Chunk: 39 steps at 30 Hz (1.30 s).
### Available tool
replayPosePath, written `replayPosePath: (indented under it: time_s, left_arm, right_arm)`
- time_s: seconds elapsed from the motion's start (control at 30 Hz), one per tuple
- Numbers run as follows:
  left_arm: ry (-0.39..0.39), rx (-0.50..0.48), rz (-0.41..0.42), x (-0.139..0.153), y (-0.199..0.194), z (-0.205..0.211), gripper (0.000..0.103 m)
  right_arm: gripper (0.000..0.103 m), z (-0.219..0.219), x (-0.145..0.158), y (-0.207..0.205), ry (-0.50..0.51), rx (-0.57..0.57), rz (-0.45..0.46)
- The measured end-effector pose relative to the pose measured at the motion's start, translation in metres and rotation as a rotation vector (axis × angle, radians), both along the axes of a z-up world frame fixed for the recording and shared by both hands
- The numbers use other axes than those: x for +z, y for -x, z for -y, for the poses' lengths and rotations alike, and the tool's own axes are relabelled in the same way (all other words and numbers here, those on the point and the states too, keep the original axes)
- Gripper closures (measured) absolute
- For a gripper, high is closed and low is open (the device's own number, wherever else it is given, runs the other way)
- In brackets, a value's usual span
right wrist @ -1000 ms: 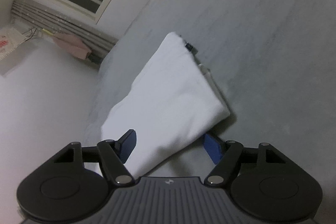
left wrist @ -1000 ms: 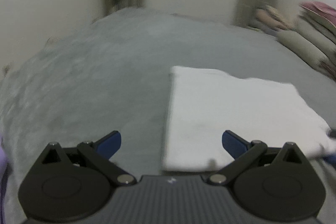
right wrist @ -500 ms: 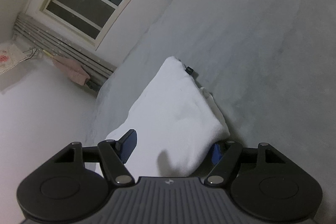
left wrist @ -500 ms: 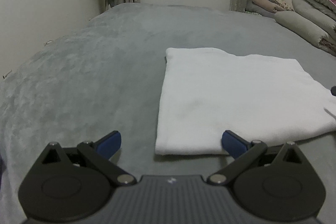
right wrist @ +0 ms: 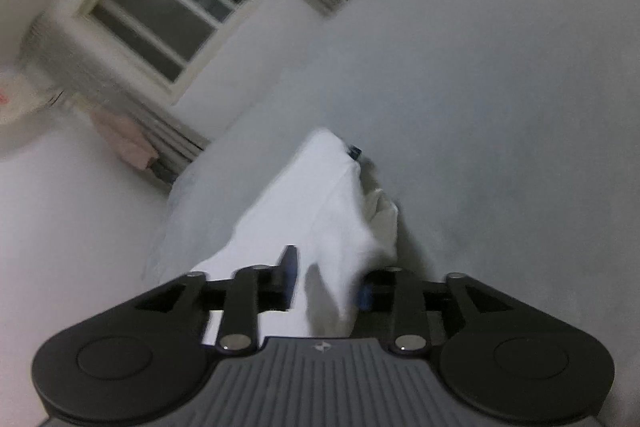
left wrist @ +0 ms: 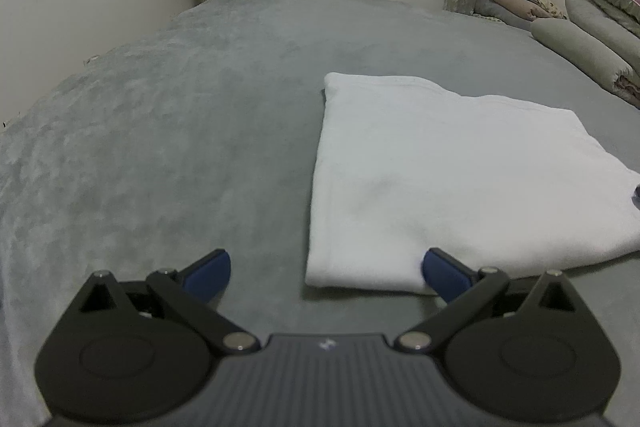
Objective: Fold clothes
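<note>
Folded white cloth garment (left wrist: 452, 171) lies flat on grey plush bed (left wrist: 168, 131).

Left gripper (left wrist: 326, 267): jaws wide, near corner of garment between them, nothing held.

Right gripper (right wrist: 326, 279): jaws narrowed onto garment edge.

Risk, my read: right pinch takes top layer only; lift drags stack, fold opens.

Half second ago, right jaws stood wide. View now blurred.

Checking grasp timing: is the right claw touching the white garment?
Touching. Right wrist view: the right claw has narrowed on a fold of the white garment, cloth bunched between its fingers.
</note>
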<state>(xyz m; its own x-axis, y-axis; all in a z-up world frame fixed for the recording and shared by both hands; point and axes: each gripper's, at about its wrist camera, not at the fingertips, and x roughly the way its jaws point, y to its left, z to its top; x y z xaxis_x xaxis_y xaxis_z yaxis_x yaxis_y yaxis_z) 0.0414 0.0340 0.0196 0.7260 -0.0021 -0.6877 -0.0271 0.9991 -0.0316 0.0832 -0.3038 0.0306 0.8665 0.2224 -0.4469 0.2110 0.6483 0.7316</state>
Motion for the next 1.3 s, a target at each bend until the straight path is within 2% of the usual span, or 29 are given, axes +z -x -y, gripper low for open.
replayPosePath:
  time_s: [0.07,0.2,0.33,0.53,0.7,0.77,0.87,1.03,1.13,1.3]
  left_arm:
    - [0.000,0.001,-0.001,0.000,0.000,0.000,0.000]
    - [0.002,0.004,-0.003,0.000,-0.002,0.000,0.000]
    - [0.005,0.007,-0.006,-0.001,-0.003,-0.001,0.000]
    - [0.006,0.006,-0.007,-0.001,-0.003,-0.001,0.000]
    - [0.006,0.011,0.006,0.002,-0.001,0.000,0.000]
    - [0.004,0.010,0.042,0.007,0.002,0.004,0.000]
    - [-0.021,-0.048,0.116,0.019,0.007,0.023,0.000]
    - [-0.160,-0.209,0.184,0.013,0.012,0.085,0.000]
    - [-0.214,-0.242,0.201,0.000,0.011,0.107,0.000]
    - [-0.136,-0.242,0.162,-0.005,0.005,0.099,0.000]
  right_arm:
    - [0.074,0.005,-0.009,-0.003,-0.044,-0.002,-0.003]
    - [0.070,0.006,-0.008,-0.003,-0.082,0.014,0.008]
    - [0.071,-0.001,-0.005,-0.002,-0.021,0.040,0.017]
    - [0.084,-0.001,-0.009,-0.004,-0.016,0.025,0.003]
    - [0.086,-0.025,0.010,-0.002,0.183,0.051,0.058]
    - [0.086,-0.023,0.007,-0.002,0.140,0.045,0.050]
    - [0.086,-0.014,-0.004,-0.006,0.056,0.028,0.008]
    - [0.085,-0.016,0.004,-0.004,0.090,0.035,0.033]
    - [0.085,-0.014,0.007,-0.002,0.105,0.048,0.050]
    - [0.086,-0.016,0.014,0.000,0.135,0.070,0.074]
